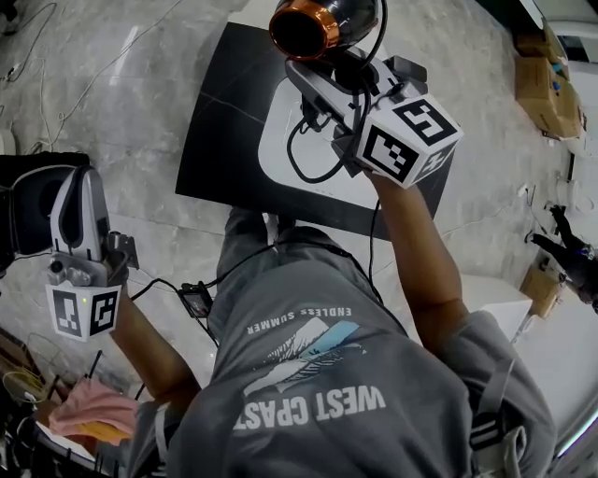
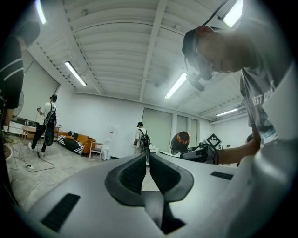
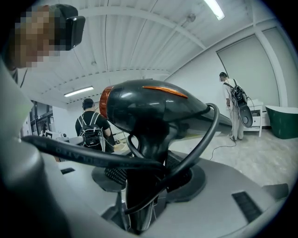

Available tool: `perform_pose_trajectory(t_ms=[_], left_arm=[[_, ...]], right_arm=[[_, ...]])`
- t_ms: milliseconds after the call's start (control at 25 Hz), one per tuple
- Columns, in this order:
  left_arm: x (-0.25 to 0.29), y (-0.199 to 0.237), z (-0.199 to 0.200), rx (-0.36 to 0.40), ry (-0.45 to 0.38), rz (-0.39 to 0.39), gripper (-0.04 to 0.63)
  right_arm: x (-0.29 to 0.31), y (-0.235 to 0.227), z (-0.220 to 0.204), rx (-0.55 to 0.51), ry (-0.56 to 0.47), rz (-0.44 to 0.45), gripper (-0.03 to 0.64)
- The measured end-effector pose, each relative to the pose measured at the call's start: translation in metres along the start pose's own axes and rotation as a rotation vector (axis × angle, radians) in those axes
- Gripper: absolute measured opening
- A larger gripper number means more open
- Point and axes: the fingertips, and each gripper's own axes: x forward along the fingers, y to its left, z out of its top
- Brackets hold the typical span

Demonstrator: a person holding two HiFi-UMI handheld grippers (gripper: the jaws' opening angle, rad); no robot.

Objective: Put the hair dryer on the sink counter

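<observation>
A black hair dryer [image 1: 316, 22] with an orange ring is held up above the sink counter [image 1: 217, 140], a black top with a white basin. My right gripper [image 1: 342, 71] is shut on its handle. In the right gripper view the dryer body [image 3: 149, 104] stands over the jaws [image 3: 146, 180], which clamp the handle, and the black cord [image 3: 205, 139] loops around it. The cord [image 1: 306, 157] also hangs over the basin. My left gripper [image 1: 82, 180] is far to the left, away from the counter. Its jaws [image 2: 149, 160] are shut with nothing between them. The dryer [image 2: 180, 141] shows small in that view.
Cardboard boxes [image 1: 542, 75] lie on the floor at the far right. A pink cloth [image 1: 89, 415] is at the lower left, and a dark object [image 1: 26, 201] sits beside my left gripper. Other people [image 2: 48, 122] and an orange sofa [image 2: 80, 138] are in the room.
</observation>
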Motion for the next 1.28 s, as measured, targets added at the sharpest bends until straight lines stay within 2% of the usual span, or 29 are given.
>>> perform_pose_trajectory(t_ms=[1280], left_arm=[[0.000,0.036,-0.037,-0.071,0.054,0.054,0.038]], right_arm=[[0.091,-0.061,-0.124,0.055,0.258,-0.070,0.235]])
